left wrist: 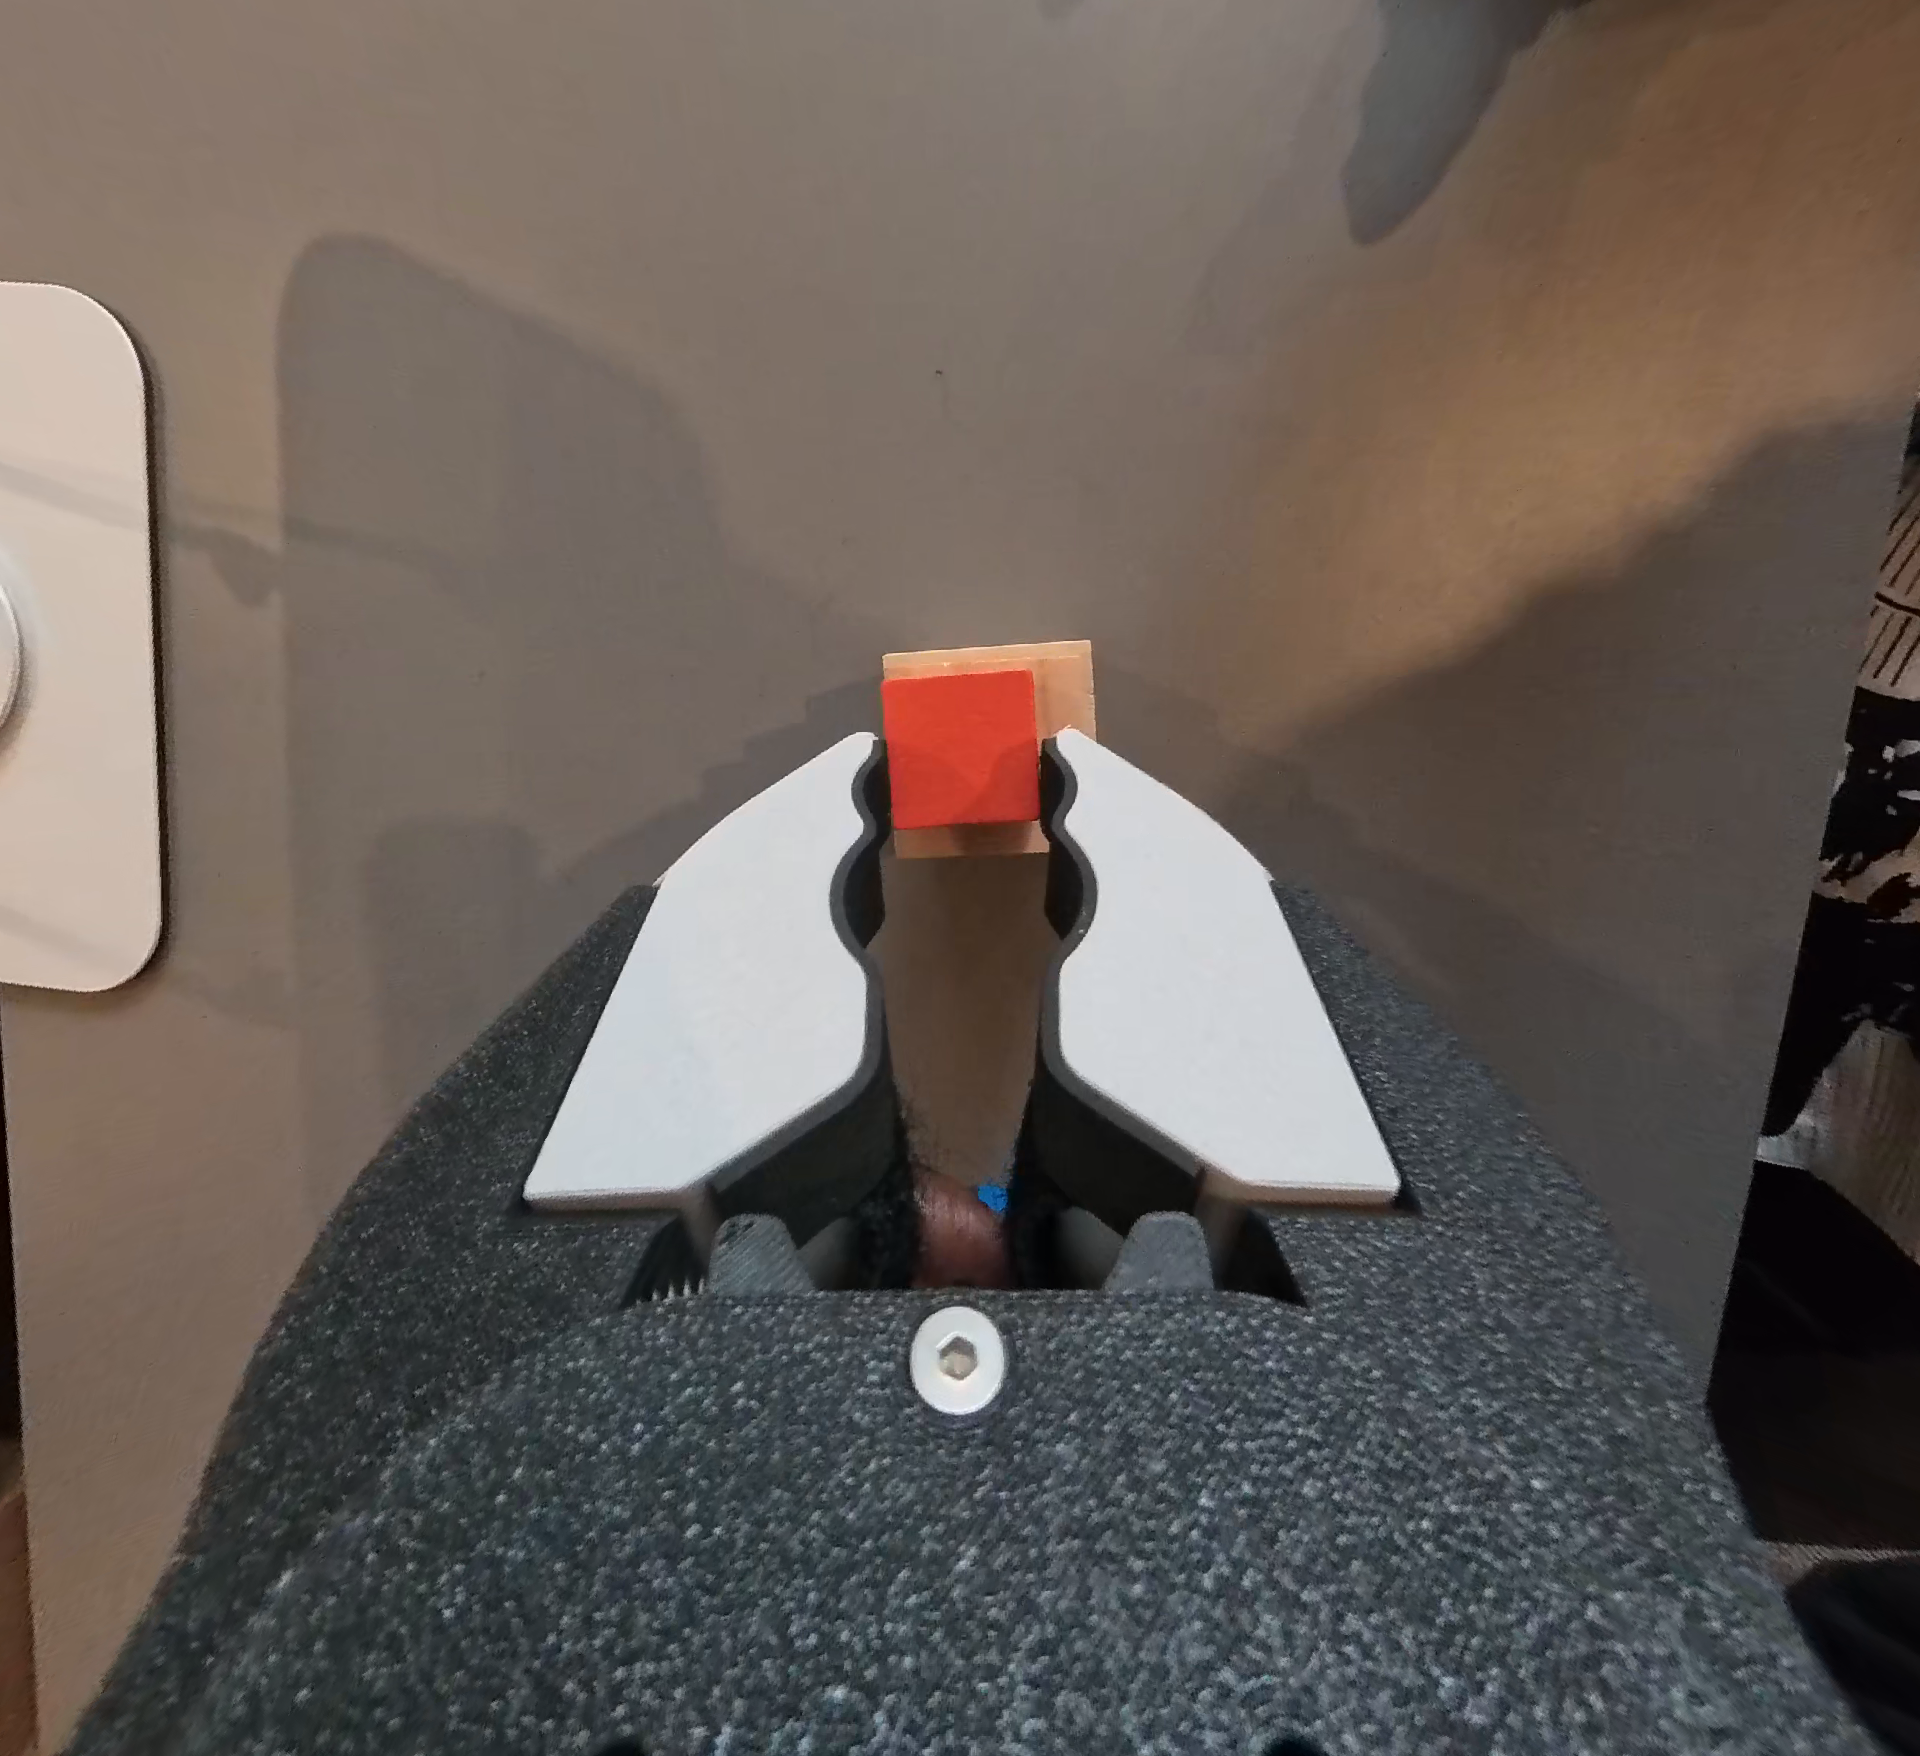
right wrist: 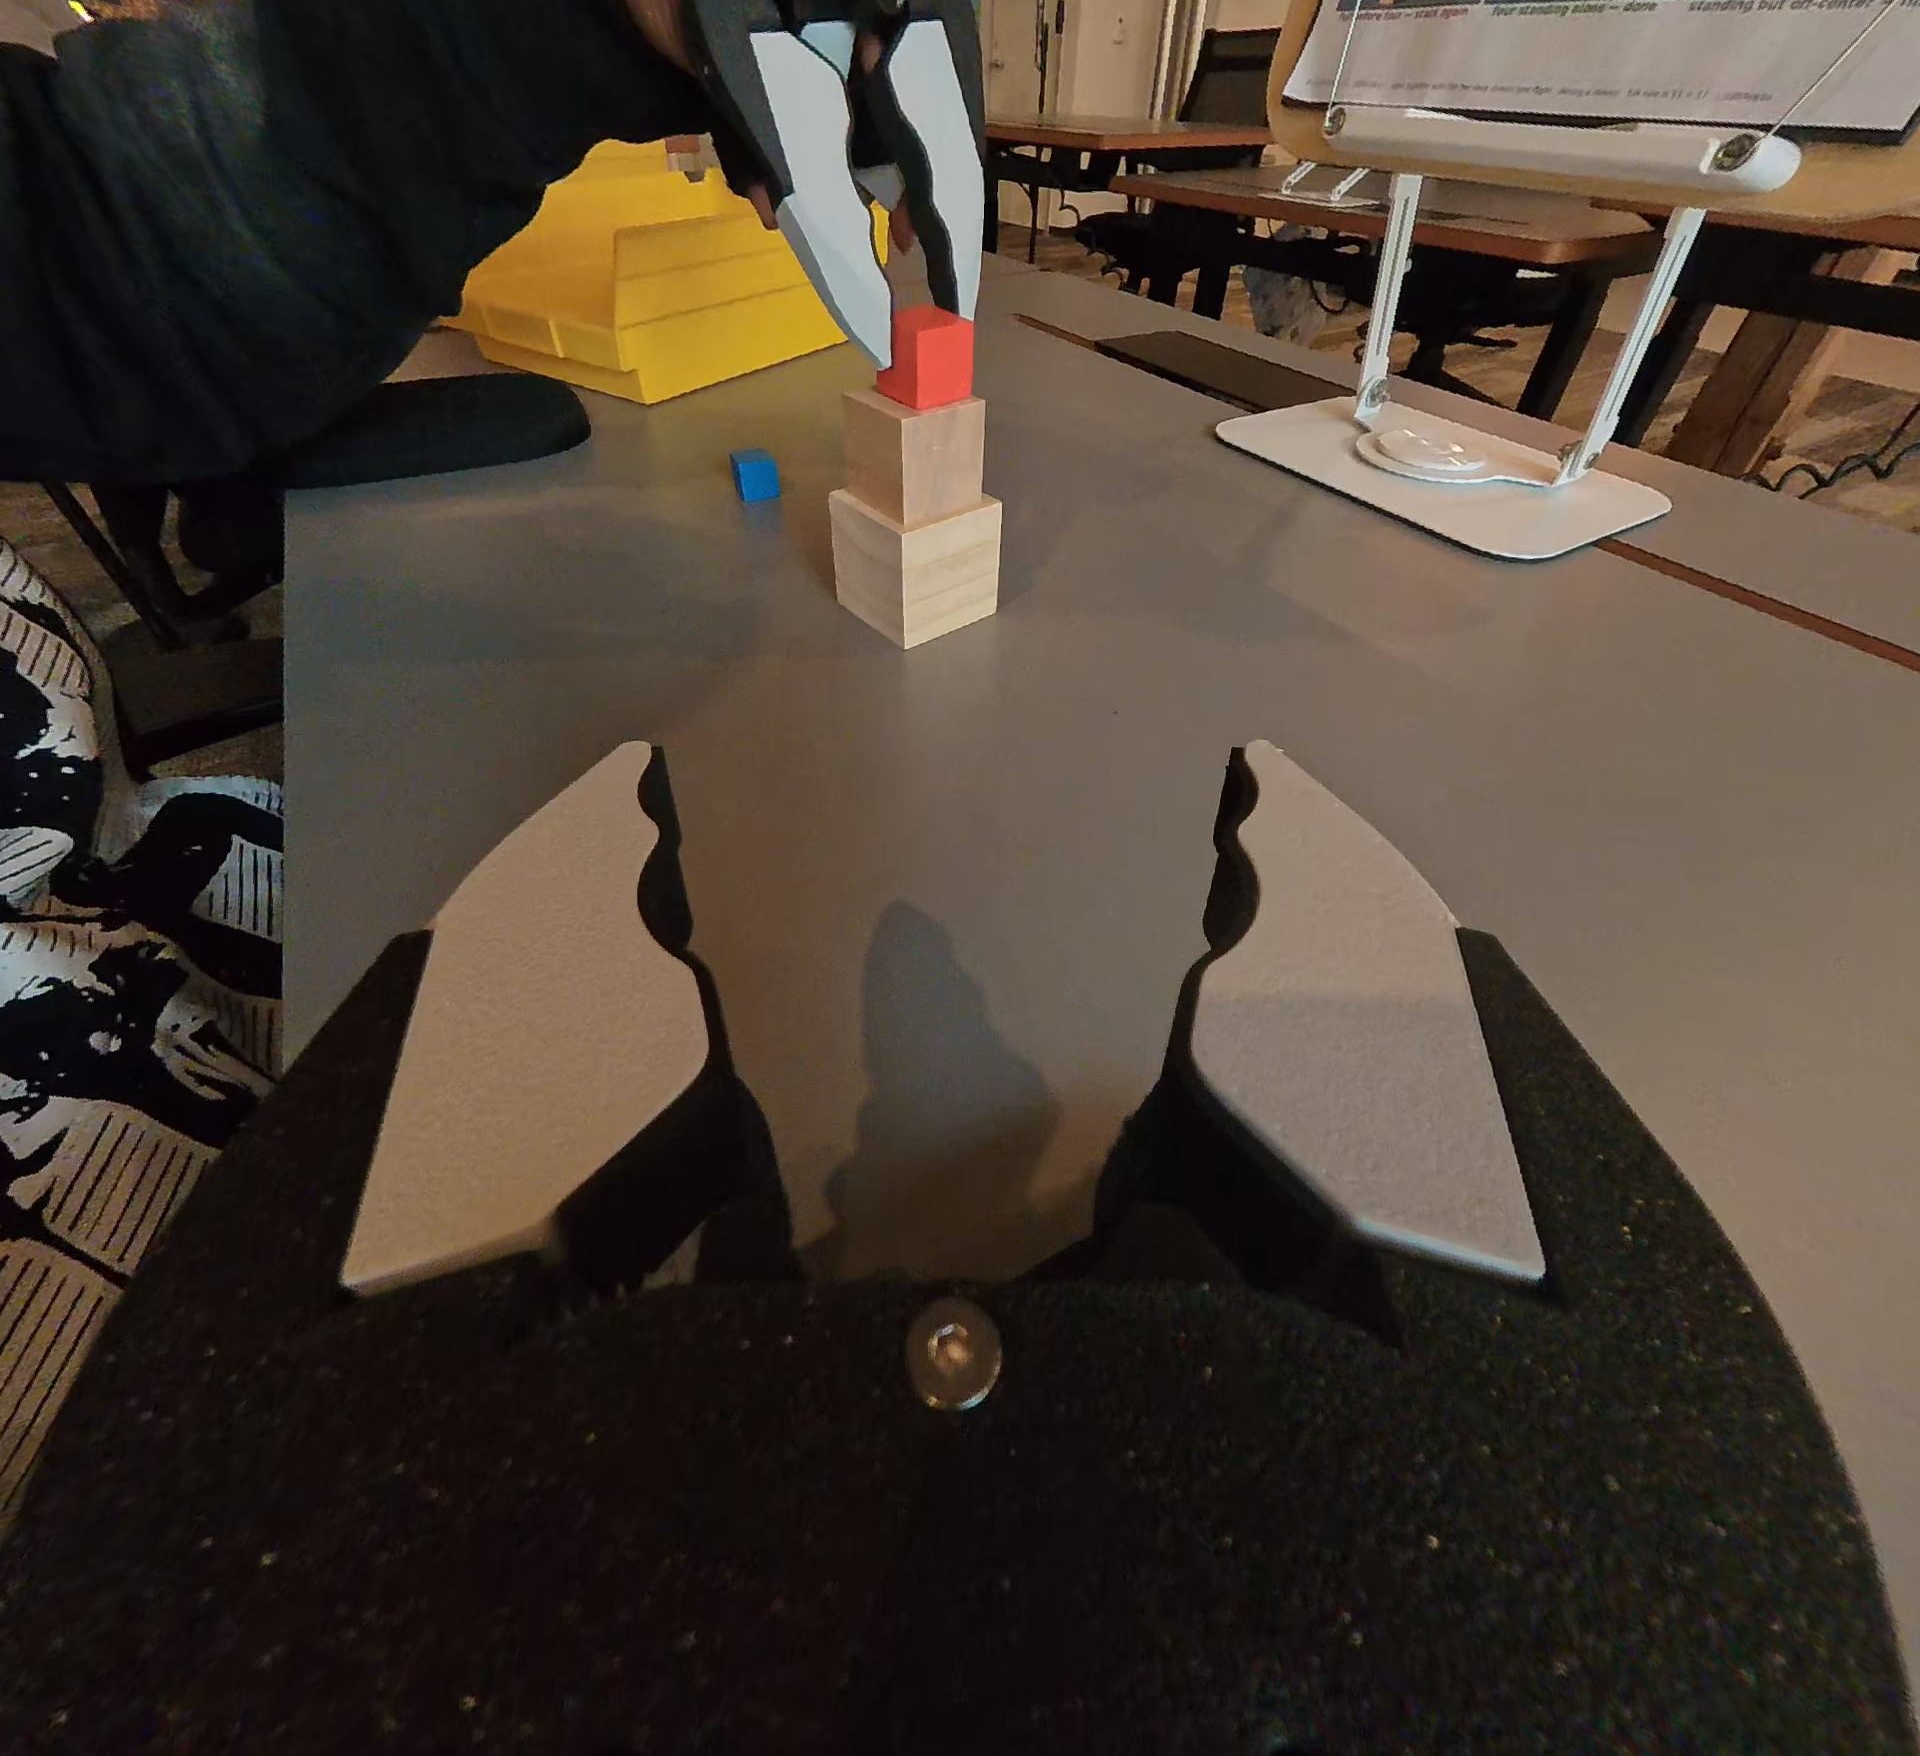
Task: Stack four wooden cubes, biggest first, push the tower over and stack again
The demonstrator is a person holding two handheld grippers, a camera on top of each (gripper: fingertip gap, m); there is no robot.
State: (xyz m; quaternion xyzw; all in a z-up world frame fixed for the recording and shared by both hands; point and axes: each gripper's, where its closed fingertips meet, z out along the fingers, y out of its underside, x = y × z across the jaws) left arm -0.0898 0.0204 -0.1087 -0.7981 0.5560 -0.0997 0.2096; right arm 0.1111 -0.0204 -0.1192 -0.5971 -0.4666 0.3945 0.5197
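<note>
Now, left gripper (right wrist: 928,333): clamped on the red cube (right wrist: 926,368) from above
Red cube: resting atop the tower's middle cube (right wrist: 916,455)
Tower base: largest cube (right wrist: 916,566) on the grey table (right wrist: 1351,771)
Blue cube (right wrist: 755,474): left of the tower, apart
Right gripper (right wrist: 940,833): jaws spread wide, holding nothing, well short of the tower

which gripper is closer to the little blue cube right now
Left. The left gripper is over the tower, shut on the red cube, with the blue cube on the table beside that tower. The right gripper hangs open, well back from both.
</note>
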